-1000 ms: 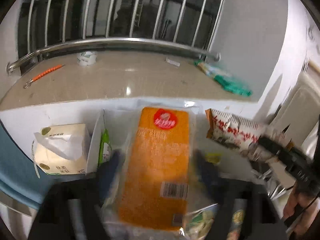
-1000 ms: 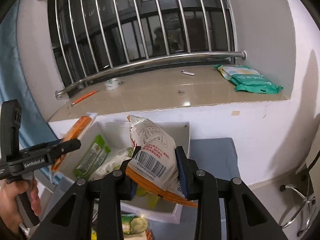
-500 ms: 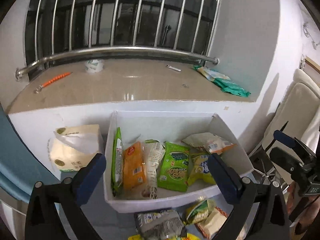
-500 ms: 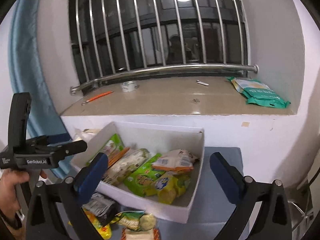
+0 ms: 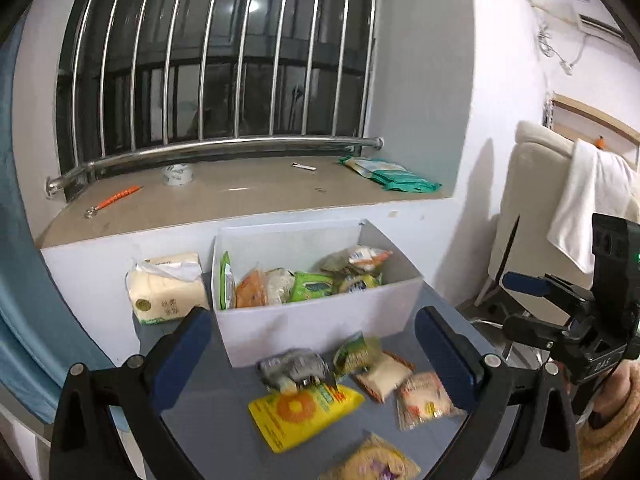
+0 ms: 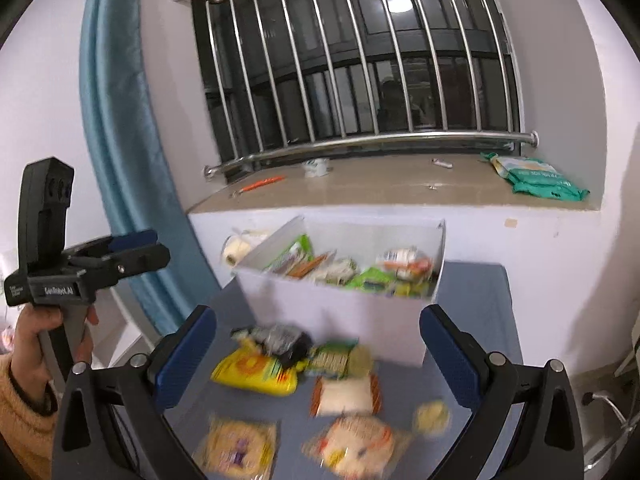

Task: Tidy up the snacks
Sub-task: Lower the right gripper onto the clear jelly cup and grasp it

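- Both claws, left (image 5: 312, 352) and right (image 6: 318, 354), gape empty above loose packets (image 6: 256, 368), ready to pick.
- Box (image 5: 320, 320) collects sorted snacks.

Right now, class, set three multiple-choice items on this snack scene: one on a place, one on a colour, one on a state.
1. Where is the tissue pack?
A. inside the box
B. beside the white box
C. on the window ledge

2. What colour is the sunflower packet?
A. yellow
B. purple
C. black

3. How do the right gripper's jaws stand?
A. shut on a packet
B. shut, empty
C. open, empty

Answers: B, it stands outside the box's wall; A, its wrapper is yellow; C, the jaws stand wide apart, holding nothing.
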Action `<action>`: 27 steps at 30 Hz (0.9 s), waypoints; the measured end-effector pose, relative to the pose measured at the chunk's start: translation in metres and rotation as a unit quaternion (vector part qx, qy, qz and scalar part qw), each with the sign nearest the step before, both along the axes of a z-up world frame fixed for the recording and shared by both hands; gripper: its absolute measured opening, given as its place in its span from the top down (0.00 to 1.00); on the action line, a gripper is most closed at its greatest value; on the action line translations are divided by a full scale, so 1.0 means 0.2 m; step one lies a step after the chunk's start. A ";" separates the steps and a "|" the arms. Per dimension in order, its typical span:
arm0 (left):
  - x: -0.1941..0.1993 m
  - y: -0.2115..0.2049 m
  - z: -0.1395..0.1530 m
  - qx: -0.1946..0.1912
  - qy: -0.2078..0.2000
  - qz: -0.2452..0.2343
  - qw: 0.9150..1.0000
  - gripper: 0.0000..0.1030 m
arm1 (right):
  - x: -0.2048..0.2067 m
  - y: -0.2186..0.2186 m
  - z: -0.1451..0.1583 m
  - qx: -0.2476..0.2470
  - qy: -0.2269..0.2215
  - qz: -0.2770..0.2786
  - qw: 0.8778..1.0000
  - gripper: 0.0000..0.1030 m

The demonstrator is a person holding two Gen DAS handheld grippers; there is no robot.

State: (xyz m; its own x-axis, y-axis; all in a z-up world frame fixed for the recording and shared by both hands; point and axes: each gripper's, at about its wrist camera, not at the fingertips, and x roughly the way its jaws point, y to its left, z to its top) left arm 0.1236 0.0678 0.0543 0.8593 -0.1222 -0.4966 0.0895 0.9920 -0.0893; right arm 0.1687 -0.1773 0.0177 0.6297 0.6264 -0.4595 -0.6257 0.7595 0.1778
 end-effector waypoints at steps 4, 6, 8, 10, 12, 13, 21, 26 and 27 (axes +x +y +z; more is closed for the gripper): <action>-0.13 -0.05 -0.07 -0.008 0.004 -0.015 1.000 0.00 | -0.15 -0.07 -0.06 -0.006 0.000 -0.004 1.000 0.00; -0.17 -0.07 -0.13 -0.009 0.020 -0.013 1.000 0.00 | -0.22 -0.12 -0.10 -0.015 -0.004 -0.018 1.000 0.00; -0.22 -0.08 -0.19 -0.020 0.022 -0.001 1.000 0.00 | -0.25 -0.14 -0.16 -0.026 0.009 -0.024 0.999 0.00; -0.26 -0.09 -0.26 -0.046 0.033 -0.004 0.998 0.00 | -0.29 -0.16 -0.24 -0.034 0.027 -0.028 0.999 0.00; -0.29 -0.08 -0.32 -0.065 0.042 -0.001 0.997 0.00 | -0.31 -0.18 -0.33 -0.037 0.046 -0.036 0.998 0.00; -0.30 -0.09 -0.35 -0.069 0.048 0.002 0.996 0.00 | -0.31 -0.20 -0.36 -0.036 0.057 -0.038 0.997 0.00; -0.35 -0.12 -0.40 -0.055 0.059 -0.001 0.997 0.00 | -0.21 -0.28 -0.48 -0.040 0.082 -0.087 0.992 0.00; -0.35 -0.15 -0.42 -0.046 0.066 -0.008 0.997 0.00 | -0.04 -0.30 -0.55 -0.041 0.099 -0.106 0.989 0.00; -0.35 -0.15 -0.43 -0.043 0.069 -0.008 0.997 0.00 | 0.00 -0.29 -0.56 -0.052 0.095 -0.116 0.987 0.00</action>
